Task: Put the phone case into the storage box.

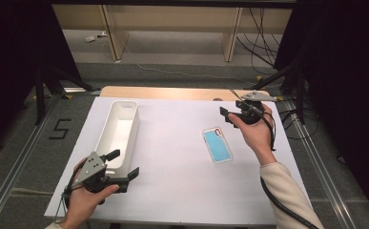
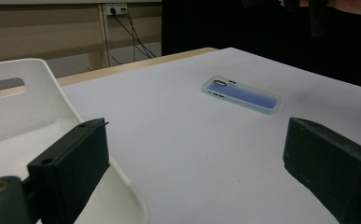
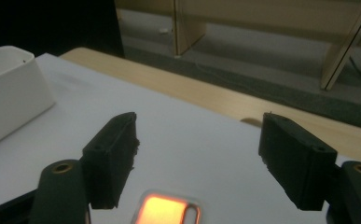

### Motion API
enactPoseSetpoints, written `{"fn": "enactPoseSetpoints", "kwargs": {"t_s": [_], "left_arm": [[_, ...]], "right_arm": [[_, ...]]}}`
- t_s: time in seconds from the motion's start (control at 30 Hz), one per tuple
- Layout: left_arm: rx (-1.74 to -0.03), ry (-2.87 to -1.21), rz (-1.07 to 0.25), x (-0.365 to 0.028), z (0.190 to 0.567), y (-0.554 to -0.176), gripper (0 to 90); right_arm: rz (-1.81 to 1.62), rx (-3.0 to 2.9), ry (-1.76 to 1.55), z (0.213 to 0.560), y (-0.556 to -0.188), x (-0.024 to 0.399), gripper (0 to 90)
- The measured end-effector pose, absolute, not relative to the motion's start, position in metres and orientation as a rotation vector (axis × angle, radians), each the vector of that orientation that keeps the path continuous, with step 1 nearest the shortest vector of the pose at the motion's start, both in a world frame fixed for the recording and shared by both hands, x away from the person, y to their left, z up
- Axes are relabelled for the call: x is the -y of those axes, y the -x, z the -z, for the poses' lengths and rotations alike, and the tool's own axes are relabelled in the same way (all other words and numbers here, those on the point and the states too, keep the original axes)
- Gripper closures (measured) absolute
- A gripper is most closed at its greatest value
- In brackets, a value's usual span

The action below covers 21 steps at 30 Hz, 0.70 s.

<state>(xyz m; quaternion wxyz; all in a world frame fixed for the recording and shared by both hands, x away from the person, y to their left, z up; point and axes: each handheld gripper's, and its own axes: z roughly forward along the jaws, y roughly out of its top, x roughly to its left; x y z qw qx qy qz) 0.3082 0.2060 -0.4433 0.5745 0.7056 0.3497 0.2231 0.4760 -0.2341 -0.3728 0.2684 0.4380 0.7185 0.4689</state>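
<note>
A: Start with the big things. Where does the work stand?

B: The table carries a white sheet, and on it the long white bin sits at the left, apparently with nothing in it. The phone case lies flat on the sheet right of centre, well apart from the bin. So my reading is that the case has just been laid down, or not yet been picked up, and if it belongs in the bin, that whole carry is left to do.

A: And the tongs?

B: The right gripper hangs above and beyond the case's far end, jaws apart with nothing between them. In the right gripper view the case's camera cutout sits just below the open jaws, glowing orange. The left gripper rests by the bin's near corner, jaws wide and empty; in the left gripper view one jaw stands over the bin's rim.

A: What can't you make out?

B: The bin's floor is partly hidden by its own walls, so empty is probably right, not certain. The case is cut off at the bottom edge of the right gripper view, and whether it is a bare case or holds a phone I cannot tell.
</note>
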Motion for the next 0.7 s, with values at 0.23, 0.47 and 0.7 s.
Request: {"fn": "enactPoseSetpoints", "kwargs": {"t_s": [0.23, 0.47, 0.7], "left_arm": [[-0.817, -1.649, -0.519, -0.205, 0.444, -0.309, 6.3], [-0.819, -1.654, -0.527, -0.207, 0.443, -0.308, 6.3], [-0.805, -1.658, -0.532, -0.207, 0.443, -0.307, 6.2]], "right_arm": [[-1.417, -1.761, -1.092, 0.356, -0.467, 0.247, 26.4], [-1.355, -1.797, -1.127, 0.356, -0.461, 0.252, 26.1], [-1.311, -1.853, -1.148, 0.375, -0.466, 0.245, 26.6]]}}
